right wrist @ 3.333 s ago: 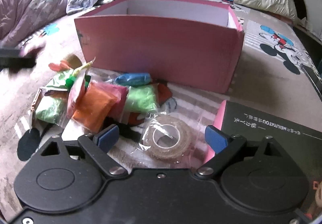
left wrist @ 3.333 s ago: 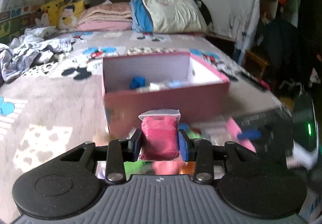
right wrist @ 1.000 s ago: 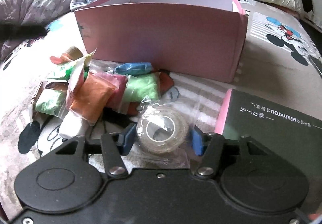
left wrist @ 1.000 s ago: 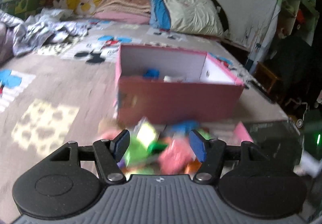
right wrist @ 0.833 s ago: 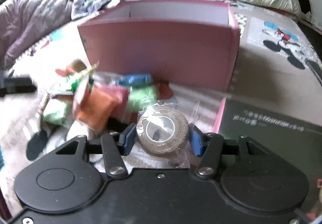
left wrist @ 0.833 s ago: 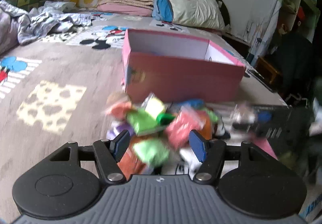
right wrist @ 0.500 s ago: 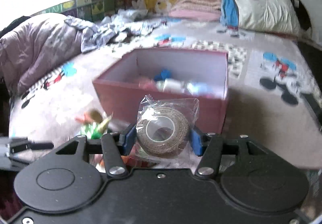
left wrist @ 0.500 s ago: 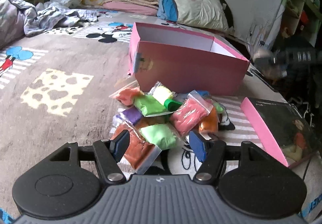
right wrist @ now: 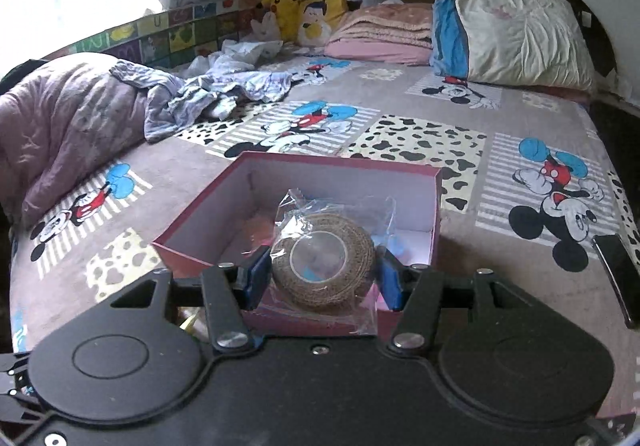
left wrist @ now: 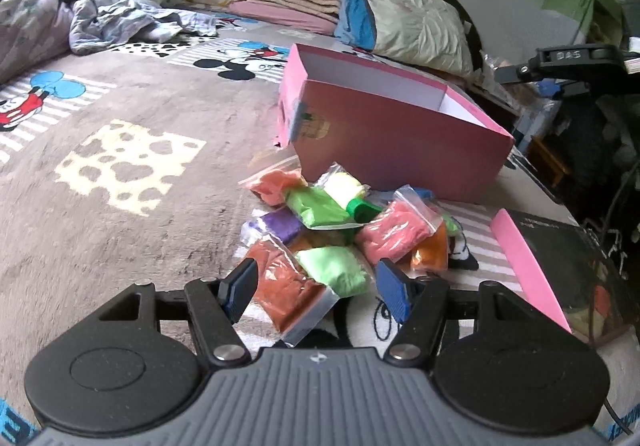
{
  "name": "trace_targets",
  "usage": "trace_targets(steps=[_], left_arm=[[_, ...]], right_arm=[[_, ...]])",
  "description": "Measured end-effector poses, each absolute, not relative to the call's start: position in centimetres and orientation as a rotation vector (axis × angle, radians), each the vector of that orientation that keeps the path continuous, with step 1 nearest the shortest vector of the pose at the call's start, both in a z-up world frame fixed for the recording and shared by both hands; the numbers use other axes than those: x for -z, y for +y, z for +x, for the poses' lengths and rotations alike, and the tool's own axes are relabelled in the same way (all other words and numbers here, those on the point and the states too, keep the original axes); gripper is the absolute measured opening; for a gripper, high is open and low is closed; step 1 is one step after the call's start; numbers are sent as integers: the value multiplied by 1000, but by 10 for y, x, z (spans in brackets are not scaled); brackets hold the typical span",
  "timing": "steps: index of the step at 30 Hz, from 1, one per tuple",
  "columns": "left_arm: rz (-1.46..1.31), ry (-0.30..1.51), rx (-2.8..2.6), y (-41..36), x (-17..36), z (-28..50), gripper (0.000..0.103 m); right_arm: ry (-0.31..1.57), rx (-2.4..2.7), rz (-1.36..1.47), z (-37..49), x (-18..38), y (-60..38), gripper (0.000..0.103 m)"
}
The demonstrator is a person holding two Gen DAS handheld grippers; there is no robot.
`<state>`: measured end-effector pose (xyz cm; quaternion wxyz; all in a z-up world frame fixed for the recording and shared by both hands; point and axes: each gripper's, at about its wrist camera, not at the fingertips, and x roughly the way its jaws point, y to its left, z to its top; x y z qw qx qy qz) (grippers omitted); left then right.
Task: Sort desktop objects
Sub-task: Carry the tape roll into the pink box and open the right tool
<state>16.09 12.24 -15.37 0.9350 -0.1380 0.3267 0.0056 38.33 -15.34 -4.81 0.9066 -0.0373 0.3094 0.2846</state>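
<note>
A pink open box stands on the bed. A pile of small clay bags in orange, green, purple and pink lies in front of it. My left gripper is open and empty, low over the near bags. My right gripper is shut on a bagged roll of brown twine and holds it above the near edge of the box, which has a few blue and pink items inside. The right gripper also shows in the left wrist view, high at the right.
The pink-edged black box lid lies right of the bags. Crumpled clothes, a purple quilt, pillows and folded blankets fill the bed's far side. A dark phone lies at the right edge.
My right gripper closed on the twine roll, lifted it off the bed and carried it over the box. My left gripper dropped its red bag earlier and moved back down to the pile, open.
</note>
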Motion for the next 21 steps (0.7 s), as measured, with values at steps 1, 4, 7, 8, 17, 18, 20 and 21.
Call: trace_targets(steps=[1,4,7,8,17,18,20,21], left_arm=[[-287,666,-14,123,153,161,64],[-298,668,-24,126,154,162,64],[-318,674,-36,129,156,162,64],[-323,675,-39,130,158,163,64],[-376,691,-49,136,165,165,64],[-387,693,-51,137,166,165,64],[-416,699,-54,140,168,166,64],[-438,703,-54,142,170,166,64]], right_arm=[[643,-587,-82,387,49,-151,55],[667,-584,-98,402,55,-141,55],[693,-576,-116,418,64,-131,55],[707,-571,-124,424,68,-127,55],[841,-513,-152,468,104,-103,56],[849,-500,-160,470,107,-101,57],[853,-484,-168,472,109,-97,65],[849,-480,-165,471,108,-97,67]])
